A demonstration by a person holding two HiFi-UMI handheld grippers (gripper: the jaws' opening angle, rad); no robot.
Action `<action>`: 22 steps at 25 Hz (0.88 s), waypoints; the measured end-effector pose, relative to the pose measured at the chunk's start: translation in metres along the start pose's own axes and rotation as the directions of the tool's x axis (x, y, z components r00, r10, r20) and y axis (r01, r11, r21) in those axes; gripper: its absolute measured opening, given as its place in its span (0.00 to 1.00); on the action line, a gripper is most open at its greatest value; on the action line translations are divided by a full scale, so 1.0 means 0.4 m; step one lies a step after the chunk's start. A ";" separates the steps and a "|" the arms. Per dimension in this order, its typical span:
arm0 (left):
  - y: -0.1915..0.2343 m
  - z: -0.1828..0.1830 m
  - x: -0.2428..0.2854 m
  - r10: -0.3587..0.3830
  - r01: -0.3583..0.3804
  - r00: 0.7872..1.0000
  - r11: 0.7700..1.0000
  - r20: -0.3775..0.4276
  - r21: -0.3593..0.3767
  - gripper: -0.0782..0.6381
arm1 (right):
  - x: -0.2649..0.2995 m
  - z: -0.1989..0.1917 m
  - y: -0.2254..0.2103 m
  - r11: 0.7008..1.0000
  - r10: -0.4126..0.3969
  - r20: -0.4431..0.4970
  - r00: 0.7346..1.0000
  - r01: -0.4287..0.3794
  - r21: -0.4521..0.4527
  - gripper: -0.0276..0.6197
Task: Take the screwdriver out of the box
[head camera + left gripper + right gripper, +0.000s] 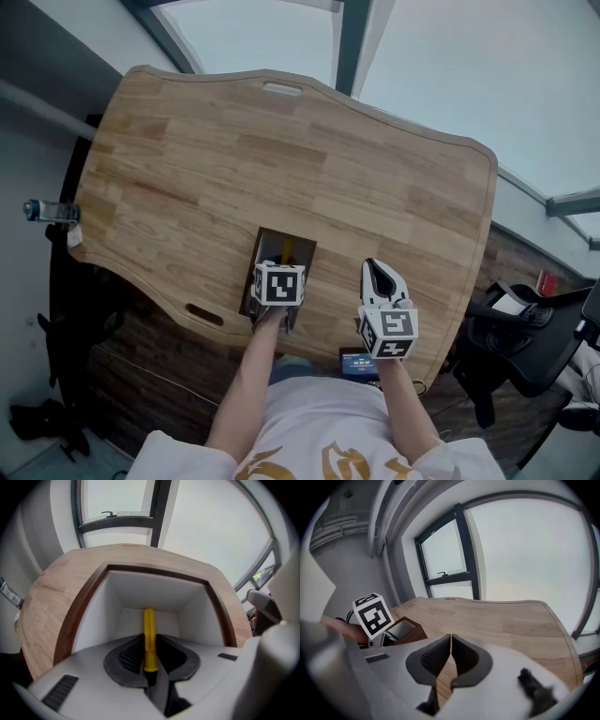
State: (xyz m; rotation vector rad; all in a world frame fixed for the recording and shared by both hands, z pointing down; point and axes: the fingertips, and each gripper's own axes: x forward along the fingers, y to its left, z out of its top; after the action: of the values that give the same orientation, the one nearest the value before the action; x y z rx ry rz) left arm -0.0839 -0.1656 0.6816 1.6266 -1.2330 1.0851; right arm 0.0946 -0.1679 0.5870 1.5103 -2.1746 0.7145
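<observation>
A dark wooden box (302, 248) with white inner walls (154, 590) stands near the table's front edge. In it lies the screwdriver (149, 630), its yellow handle running away from the camera; a sliver of the screwdriver (286, 251) shows in the head view. My left gripper (150, 644) points steeply down into the box, shut on the yellow handle, with the dark pads (129, 656) against it. From above, the left gripper (280, 270) is mostly hidden under its marker cube. My right gripper (378, 266) hovers over the table to the right of the box, and the right gripper (451, 637) is shut with nothing in it.
The light wooden table (281, 159) has a curved edge and slots at the far side and front left. A bottle (52, 212) sits off its left edge. A small dark device (358, 362) lies at the front edge. An office chair (525, 337) stands at the right.
</observation>
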 end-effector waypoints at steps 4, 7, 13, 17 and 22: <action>-0.002 -0.004 -0.004 -0.017 0.017 1.000 1.000 0.005 0.001 0.22 | -0.018 0.008 0.002 1.000 -0.010 0.015 1.000 0.011 -0.014 0.09; -0.007 0.004 -0.014 -0.029 0.028 0.999 1.000 0.028 0.003 0.22 | -0.033 0.010 -0.008 1.000 -0.022 0.018 1.000 0.023 -0.022 0.09; -0.014 0.014 -0.049 -0.039 0.035 0.995 0.998 0.088 0.051 0.22 | -0.058 0.022 -0.011 0.999 -0.038 0.032 0.999 0.039 -0.031 0.09; -0.023 0.023 -0.078 -0.064 0.058 0.989 0.997 0.134 0.053 0.22 | -0.069 0.028 0.001 0.999 -0.033 0.039 0.999 0.035 -0.038 0.09; -0.034 0.028 -0.107 -0.099 0.090 0.979 0.994 0.179 0.059 0.22 | -0.087 0.028 0.017 0.998 -0.038 0.052 0.998 0.040 -0.045 0.09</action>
State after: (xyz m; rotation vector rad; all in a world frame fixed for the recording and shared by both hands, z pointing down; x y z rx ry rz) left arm -0.0753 -0.1613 0.6365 1.8376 -1.2385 0.9318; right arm 0.0997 -0.1470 0.5565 1.5594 -2.1773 0.6154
